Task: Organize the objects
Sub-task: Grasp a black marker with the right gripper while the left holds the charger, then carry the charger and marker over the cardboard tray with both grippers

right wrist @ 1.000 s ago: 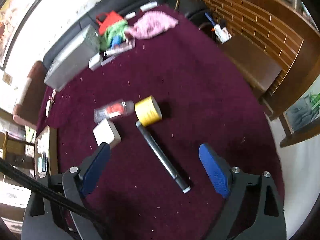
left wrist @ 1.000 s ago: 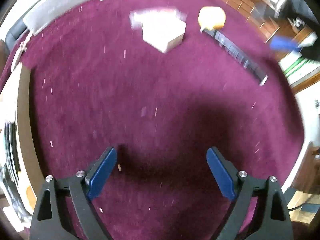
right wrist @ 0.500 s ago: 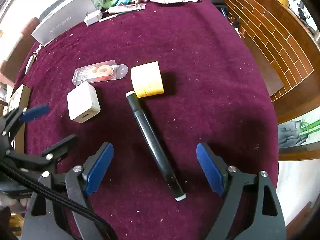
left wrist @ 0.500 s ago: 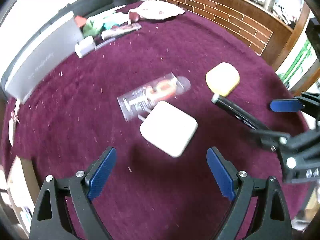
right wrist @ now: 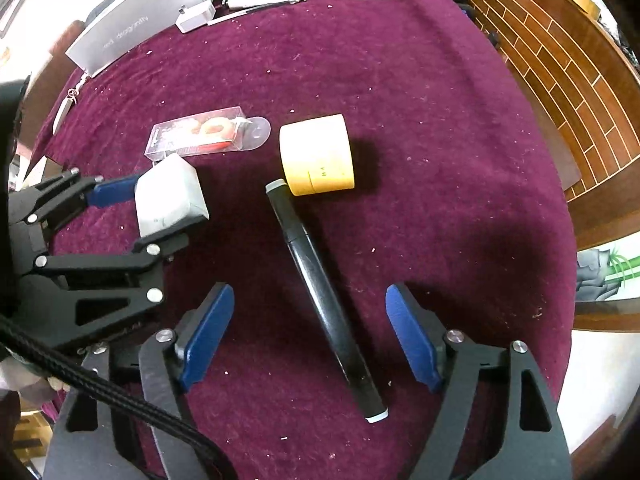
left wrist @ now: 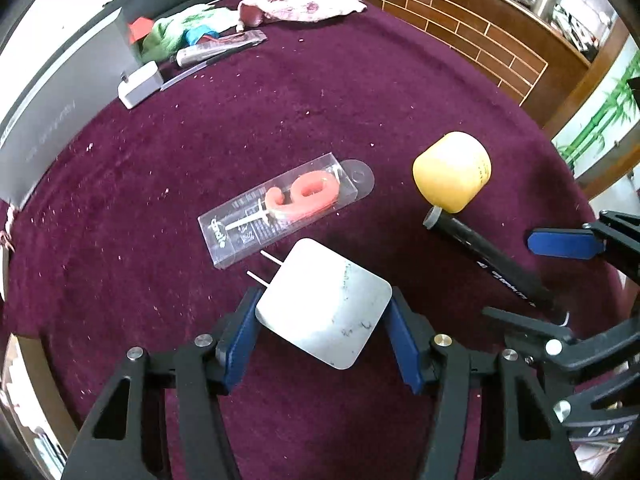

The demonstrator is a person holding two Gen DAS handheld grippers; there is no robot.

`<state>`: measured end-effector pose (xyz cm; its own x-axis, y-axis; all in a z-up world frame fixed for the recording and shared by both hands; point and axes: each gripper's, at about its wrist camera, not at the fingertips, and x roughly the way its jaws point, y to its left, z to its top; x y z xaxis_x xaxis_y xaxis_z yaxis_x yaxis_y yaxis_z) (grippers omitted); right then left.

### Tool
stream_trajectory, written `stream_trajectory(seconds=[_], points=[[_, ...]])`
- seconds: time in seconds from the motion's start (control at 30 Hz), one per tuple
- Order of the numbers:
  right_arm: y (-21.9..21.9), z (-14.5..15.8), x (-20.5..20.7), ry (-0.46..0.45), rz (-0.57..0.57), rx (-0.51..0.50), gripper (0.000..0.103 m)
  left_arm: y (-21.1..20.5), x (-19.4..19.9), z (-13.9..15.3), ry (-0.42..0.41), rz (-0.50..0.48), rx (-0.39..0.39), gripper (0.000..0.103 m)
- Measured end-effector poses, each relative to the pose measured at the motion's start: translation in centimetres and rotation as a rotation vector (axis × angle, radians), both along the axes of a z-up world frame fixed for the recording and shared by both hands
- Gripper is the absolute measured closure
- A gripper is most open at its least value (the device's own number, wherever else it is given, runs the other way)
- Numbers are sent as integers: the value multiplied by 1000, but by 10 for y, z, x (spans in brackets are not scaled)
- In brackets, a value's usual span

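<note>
A white square plug adapter [left wrist: 324, 304] lies on the purple tablecloth [left wrist: 320, 120], its two prongs toward a clear packet holding a red number candle [left wrist: 280, 208]. My left gripper [left wrist: 322, 308] is closing, and both blue pads touch the adapter's sides. A black marker [right wrist: 320, 300] lies lengthwise between the pads of my right gripper [right wrist: 309, 296]. That gripper's jaws are closing but stand clear of the marker on both sides. A yellow tape roll [right wrist: 316, 156] sits at the marker's far end.
A grey flat box [right wrist: 132, 28], a small white charger [right wrist: 196, 16], a packaged tube [left wrist: 220, 48] and bunched cloths [left wrist: 300, 6] line the table's far side. A wooden brick-pattern panel [right wrist: 560, 80] runs along the right. The two grippers stand close side by side.
My left gripper swept across the cloth to the white adapter and narrowed onto it. My right gripper came down a little over the marker, and its jaws narrowed slightly.
</note>
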<state>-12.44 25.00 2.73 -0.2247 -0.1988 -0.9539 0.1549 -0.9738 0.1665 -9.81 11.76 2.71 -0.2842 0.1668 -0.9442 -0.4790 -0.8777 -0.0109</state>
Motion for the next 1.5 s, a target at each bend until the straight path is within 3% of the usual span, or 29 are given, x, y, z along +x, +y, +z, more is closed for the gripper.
stream_trajectory(seconds=[0.07, 0.17, 0.37, 0.5, 0.6, 0.73, 0.77, 1.07, 1.5], points=[[0, -1, -1, -4, 2, -5, 24, -4, 4, 0, -8, 7, 1, 49], [1, -6, -4, -32, 5, -23, 35, -12, 12, 0, -20, 21, 2, 49], [-10, -8, -4, -9, 20, 50, 37, -20, 22, 0, -14, 63, -13, 49], [-24, -9, 0, 10, 65, 164, 44, -19, 30, 0, -3, 70, -33, 49], [-23, -8, 1, 8, 56, 160, 50, -20, 34, 0, -4, 89, -37, 49], [-15, -4, 0, 1, 31, 151, 81, -25, 42, 4, 14, 108, -54, 49], [-13, -3, 0, -3, 27, 141, 84, -26, 44, 4, 11, 114, -54, 49], [-5, -2, 5, -31, 0, 82, 90, -39, 58, 4, 5, 138, -68, 49], [3, 4, 23, -40, -58, -48, 90, -54, 72, 10, 10, 163, -39, 49]])
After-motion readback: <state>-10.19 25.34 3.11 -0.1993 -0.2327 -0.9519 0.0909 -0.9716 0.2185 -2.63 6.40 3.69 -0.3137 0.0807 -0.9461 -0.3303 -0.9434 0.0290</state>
